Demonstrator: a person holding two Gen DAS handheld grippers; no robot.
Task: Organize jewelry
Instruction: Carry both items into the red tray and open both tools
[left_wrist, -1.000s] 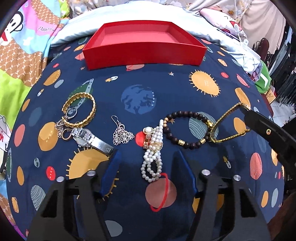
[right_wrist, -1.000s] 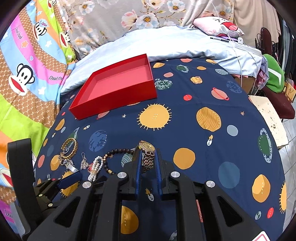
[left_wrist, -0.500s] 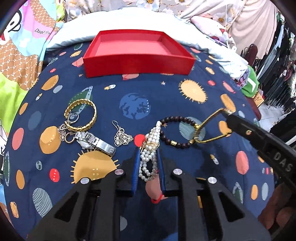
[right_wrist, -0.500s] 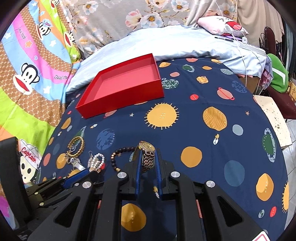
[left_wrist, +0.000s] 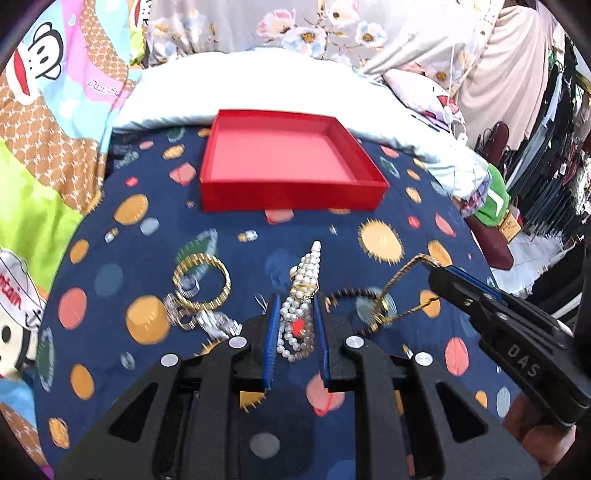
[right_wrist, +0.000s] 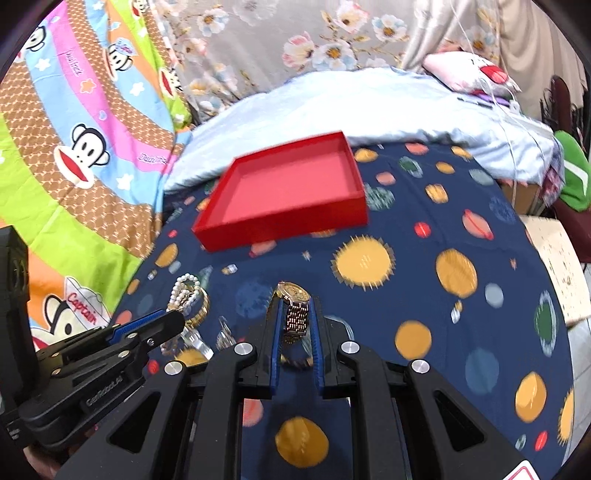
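My left gripper (left_wrist: 294, 300) is shut on a white pearl bracelet (left_wrist: 303, 291) and holds it above the navy planet-print cloth. My right gripper (right_wrist: 294, 303) is shut on a gold watch (right_wrist: 293, 308) by its band, also lifted. The right gripper also shows at the right of the left wrist view (left_wrist: 458, 288), with the watch (left_wrist: 400, 291) hanging from it. An empty red tray (left_wrist: 288, 168) sits at the far side of the cloth; it also shows in the right wrist view (right_wrist: 284, 195). Gold bangles (left_wrist: 201, 282), a silver watch (left_wrist: 214, 321) and a dark bead bracelet (left_wrist: 347, 295) lie on the cloth.
A pale blue pillow (left_wrist: 258, 85) lies behind the tray. A colourful monkey-print blanket (right_wrist: 74, 147) covers the left side. Clothes and bags (left_wrist: 495, 210) crowd the right edge of the bed.
My left gripper closed on the pearl bracelet and lifted it off the cloth. Both grippers rose and moved toward the red tray, the right one still holding the gold watch.
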